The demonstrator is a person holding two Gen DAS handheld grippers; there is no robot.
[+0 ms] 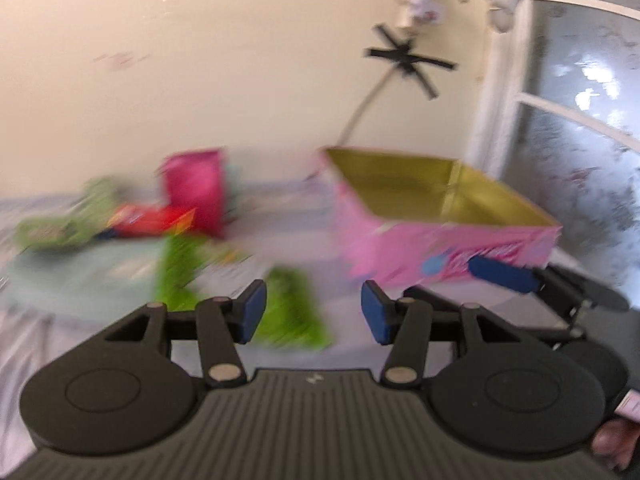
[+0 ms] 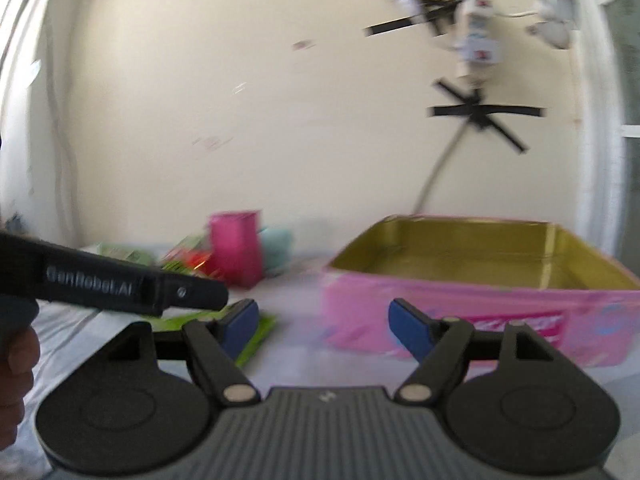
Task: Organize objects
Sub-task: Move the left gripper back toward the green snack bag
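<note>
Beside pink tin (image 2: 472, 312), both grippers (image 1: 313, 312) (image 2: 323, 326) open, empty.

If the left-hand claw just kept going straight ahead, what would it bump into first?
Probably the green packet lying on the table just ahead of the open, empty left gripper. The picture is blurred, so depth is uncertain.

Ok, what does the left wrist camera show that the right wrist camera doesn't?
Only the left wrist view shows the left hand-held gripper from behind, its jaws open with nothing between them, and the window glass. Only the right wrist view shows the right hand-held gripper from behind, also open. Both share the pink box, its gold inside looking empty, and green packets.
</note>
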